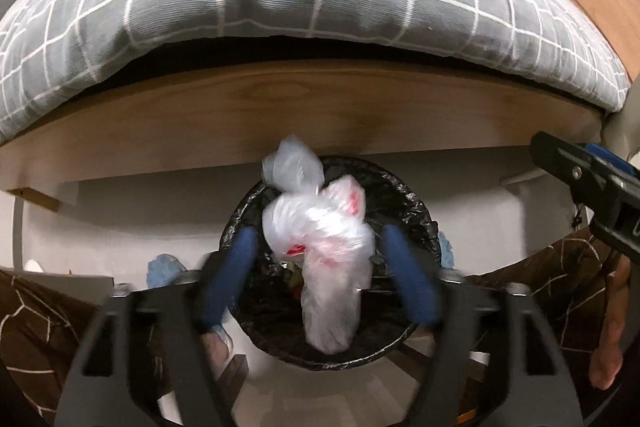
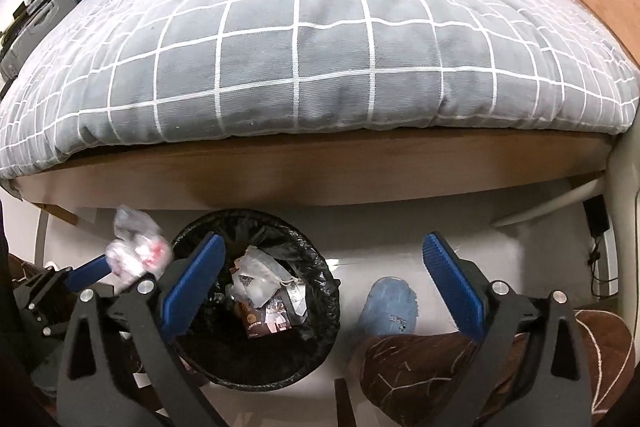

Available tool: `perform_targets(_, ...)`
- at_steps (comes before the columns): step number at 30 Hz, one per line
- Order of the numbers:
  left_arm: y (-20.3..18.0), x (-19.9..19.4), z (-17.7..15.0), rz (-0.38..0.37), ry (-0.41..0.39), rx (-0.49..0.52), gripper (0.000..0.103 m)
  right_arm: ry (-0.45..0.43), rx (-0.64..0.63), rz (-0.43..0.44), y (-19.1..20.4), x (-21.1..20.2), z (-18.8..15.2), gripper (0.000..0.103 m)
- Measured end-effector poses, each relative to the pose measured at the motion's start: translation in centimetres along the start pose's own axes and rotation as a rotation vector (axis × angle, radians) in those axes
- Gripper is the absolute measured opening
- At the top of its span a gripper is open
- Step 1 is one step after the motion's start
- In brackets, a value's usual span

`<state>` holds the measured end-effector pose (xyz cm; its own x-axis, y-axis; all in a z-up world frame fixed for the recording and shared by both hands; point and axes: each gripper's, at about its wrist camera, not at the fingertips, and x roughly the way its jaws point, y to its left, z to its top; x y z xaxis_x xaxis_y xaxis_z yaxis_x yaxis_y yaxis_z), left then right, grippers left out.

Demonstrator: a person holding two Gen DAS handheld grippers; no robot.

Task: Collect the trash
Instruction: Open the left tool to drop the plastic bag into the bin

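Note:
A crumpled clear plastic bag (image 1: 320, 239) with red print hangs blurred over the black-lined trash bin (image 1: 416, 211), between the blue fingers of my left gripper (image 1: 318, 235). The pads stand apart from it on both sides, so the gripper is open. In the right wrist view the same bag (image 2: 136, 251) shows above the left gripper's blue finger (image 2: 88, 271), beside the bin (image 2: 320, 267), which holds wrappers and paper. My right gripper (image 2: 323, 239) is open and empty, over the bin's right edge and the floor. Its body (image 1: 580, 179) shows at the right edge of the left wrist view.
A bed with a grey checked duvet (image 2: 320, 47) on a wooden frame (image 1: 300, 107) stands just behind the bin. A blue slipper (image 2: 388, 307) and a leg in brown patterned trousers (image 2: 440, 367) are right of the bin. A hand (image 1: 612, 327) shows at the right.

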<state>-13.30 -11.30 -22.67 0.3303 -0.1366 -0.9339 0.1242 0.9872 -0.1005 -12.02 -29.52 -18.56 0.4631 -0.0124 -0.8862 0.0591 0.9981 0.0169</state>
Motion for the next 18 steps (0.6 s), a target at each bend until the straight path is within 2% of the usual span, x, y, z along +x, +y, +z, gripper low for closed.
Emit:
perform_targets(3, 0.2, 0.0, -0.2, -0.004, -0.005, -0.008, 0.089, 0.003, -0.003, 0.017, 0.3, 0.0, 0.1, 0.095)
perform_targets(6, 0.6, -0.6, -0.1, 0.014, -0.031, -0.01, 0.096, -0.006, -0.023, 0.018, 0.7, -0.1, 0.2, 0.095)
perform_targets(10, 2.3, -2.9, 0.6, 0.043, -0.07, -0.032, 0.097, -0.035, -0.039, 0.02, 1.2, -1.1, 0.5, 0.095)
perform_targets(14, 4.5, -7.7, 2.2, 0.055, -0.162, -0.074, 0.097, -0.094, -0.054, 0.025, 1.9, -3.8, 1.2, 0.095)
perform_targets(18, 5.7, -13.3, 2.9, 0.078, -0.28, -0.08, 0.097, -0.201, -0.083, 0.01, 2.9, -8.6, 2.1, 0.095)
